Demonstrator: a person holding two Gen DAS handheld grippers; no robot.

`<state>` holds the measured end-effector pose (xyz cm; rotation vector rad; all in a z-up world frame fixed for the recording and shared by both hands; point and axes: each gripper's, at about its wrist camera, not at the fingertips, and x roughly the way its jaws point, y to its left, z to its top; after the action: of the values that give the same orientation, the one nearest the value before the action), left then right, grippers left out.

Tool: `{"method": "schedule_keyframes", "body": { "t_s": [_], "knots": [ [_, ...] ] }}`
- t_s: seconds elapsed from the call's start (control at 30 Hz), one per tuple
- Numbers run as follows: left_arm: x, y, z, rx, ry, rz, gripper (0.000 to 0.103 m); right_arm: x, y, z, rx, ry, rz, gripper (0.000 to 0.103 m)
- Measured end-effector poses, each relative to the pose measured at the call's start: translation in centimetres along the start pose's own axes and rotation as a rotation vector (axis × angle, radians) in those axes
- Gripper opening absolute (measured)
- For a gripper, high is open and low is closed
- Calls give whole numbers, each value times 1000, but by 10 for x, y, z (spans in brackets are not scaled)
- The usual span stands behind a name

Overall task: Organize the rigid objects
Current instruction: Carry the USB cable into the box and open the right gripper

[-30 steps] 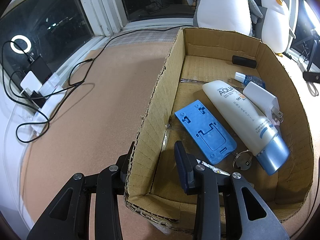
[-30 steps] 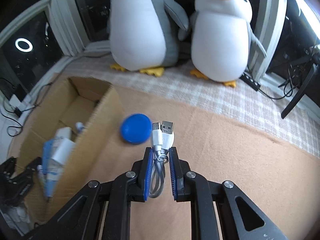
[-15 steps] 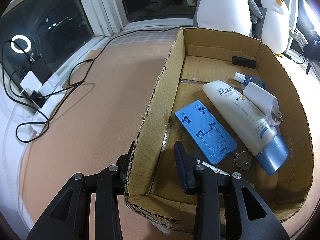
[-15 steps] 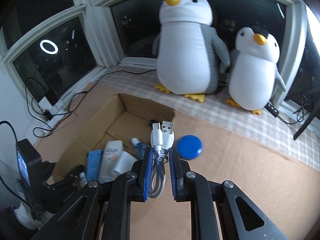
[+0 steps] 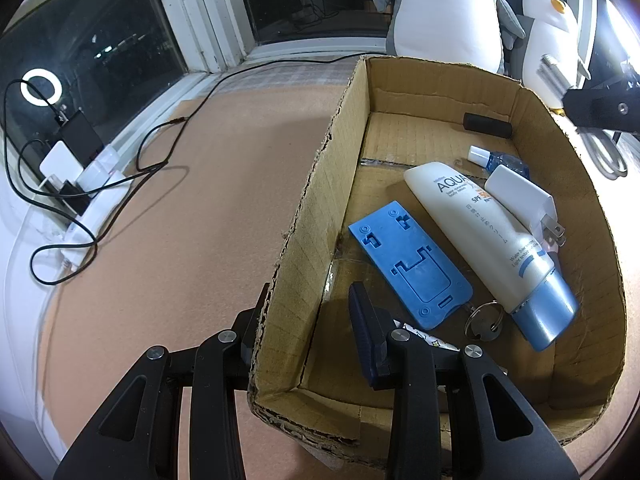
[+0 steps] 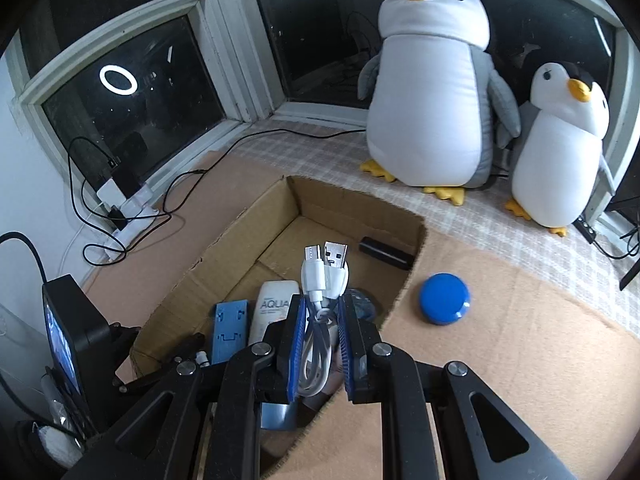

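Observation:
An open cardboard box (image 5: 572,184) lies on the tan mat. It holds a blue phone stand (image 5: 408,264), a white sunscreen tube (image 5: 480,232), a white charger plug (image 5: 524,200), a small blue bottle (image 5: 502,160), a black cylinder (image 5: 488,125) and a key ring (image 5: 484,320). My left gripper (image 5: 308,300) is shut on the box's left wall near the front corner, one finger on each side. My right gripper (image 6: 322,308) is shut on a coiled white USB cable (image 6: 324,276), above the box's right wall (image 6: 412,264). A blue round lid (image 6: 444,298) lies on the mat right of the box.
Two penguin plush toys (image 6: 432,92) (image 6: 560,160) stand on the checked cloth behind the box. A power strip with chargers and black cables (image 5: 76,172) lies by the window at left. In the left wrist view the right gripper (image 5: 592,102) shows beyond the box's far right corner.
My right gripper has carried the cable from beside the blue lid leftward, and it now hangs over the box's right wall. The left gripper and the box have not moved.

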<state>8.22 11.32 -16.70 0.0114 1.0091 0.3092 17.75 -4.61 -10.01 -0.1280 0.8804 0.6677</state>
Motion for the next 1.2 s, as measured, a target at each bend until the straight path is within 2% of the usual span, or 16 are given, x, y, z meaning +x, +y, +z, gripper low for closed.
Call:
{"method": "schedule_keyframes", "body": {
  "t_s": [0.63,0.67,0.73,0.83,1.2],
  "knots": [
    [0,1,0,-1,-1,-2,33,25,21,-3,-40,32,19,17],
    [0,0,0,-1,-1,-1,33,24,21,-3,-41,28,19,19],
    [0,1,-1,-2,-1,-2,33,22,22,-3,-42,15,15,42],
    [0,1,-1,-2,-1,-2,33,19,23,-2,-45,-7,4,62],
    [0,1,-1,-1,-1,-2,33,16,18,0,-40,-12,-6,63]
  ]
}}
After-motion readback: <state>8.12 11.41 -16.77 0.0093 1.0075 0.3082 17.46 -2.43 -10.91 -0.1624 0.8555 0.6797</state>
